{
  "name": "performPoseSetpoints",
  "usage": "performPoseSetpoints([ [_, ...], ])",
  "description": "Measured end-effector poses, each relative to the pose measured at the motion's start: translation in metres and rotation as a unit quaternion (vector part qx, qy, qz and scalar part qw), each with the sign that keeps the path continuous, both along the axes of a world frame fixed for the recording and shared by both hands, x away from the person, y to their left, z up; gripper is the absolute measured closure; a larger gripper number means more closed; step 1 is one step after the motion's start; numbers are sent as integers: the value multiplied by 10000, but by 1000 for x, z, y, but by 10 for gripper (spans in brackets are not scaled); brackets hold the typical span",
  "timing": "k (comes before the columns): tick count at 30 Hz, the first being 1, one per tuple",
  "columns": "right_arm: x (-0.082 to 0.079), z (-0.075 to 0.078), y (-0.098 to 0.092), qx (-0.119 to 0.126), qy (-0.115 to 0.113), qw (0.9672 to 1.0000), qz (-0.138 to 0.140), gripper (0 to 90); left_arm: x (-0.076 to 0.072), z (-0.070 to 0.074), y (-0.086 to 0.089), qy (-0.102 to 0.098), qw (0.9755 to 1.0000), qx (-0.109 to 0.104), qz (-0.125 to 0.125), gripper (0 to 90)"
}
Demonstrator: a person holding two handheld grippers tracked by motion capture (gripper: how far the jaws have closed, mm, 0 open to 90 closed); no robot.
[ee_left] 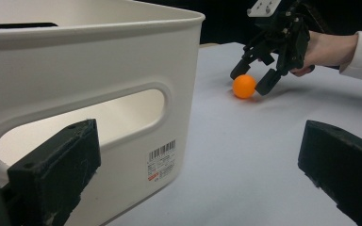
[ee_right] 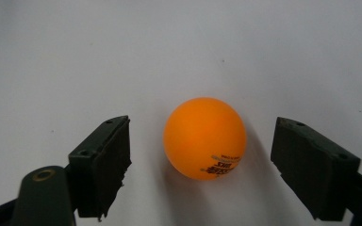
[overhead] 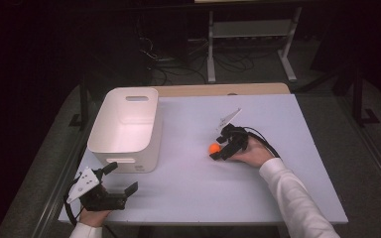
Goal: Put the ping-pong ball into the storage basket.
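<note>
A small orange ball [overhead: 213, 148] [ee_left: 244, 86] [ee_right: 205, 139] lies on the white table [overhead: 258, 188] right of centre. My right gripper [overhead: 217, 148] [ee_left: 250, 81] [ee_right: 202, 134] is low over it with one jaw on each side. In the right gripper view a gap shows between each pad and the ball, so the jaws are open around it. My left gripper [overhead: 123, 177] [ee_left: 200, 141] rests near the table's front left, open and holding nothing, pointing past the near corner of a white plastic bin [overhead: 129, 153] [ee_left: 99, 70].
The bin looks empty and has handle slots in its end walls and a barcode sticker on its side. A wooden strip [overhead: 218, 89] runs along the table's far edge. Beyond it stand a dark floor, cables and a metal frame [overhead: 250, 44].
</note>
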State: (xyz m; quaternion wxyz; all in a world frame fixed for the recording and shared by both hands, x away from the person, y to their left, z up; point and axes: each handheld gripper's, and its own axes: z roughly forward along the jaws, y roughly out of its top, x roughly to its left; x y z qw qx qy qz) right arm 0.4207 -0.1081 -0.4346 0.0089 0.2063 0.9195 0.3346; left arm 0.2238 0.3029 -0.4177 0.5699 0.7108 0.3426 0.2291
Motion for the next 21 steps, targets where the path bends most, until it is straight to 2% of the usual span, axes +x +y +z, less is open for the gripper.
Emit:
performPoseSetpoints([
  [3, 1, -1, 0, -6, 54, 10000, -32, 259, 0, 0, 0, -1, 10000, 16, -6, 0],
  [17, 2, -5, 0, 47, 31, 10000, 57, 445, 0, 0, 0, -4, 10000, -13, -19, 0],
  [19, 2, -4, -1, 77, 90, 9999, 54, 486, 0, 0, 0, -10, 10000, 24, -26, 0],
  [21, 2, -3, -1, 49, 40, 10000, 42, 490, 0, 0, 0, -7, 10000, 14, -24, 0],
])
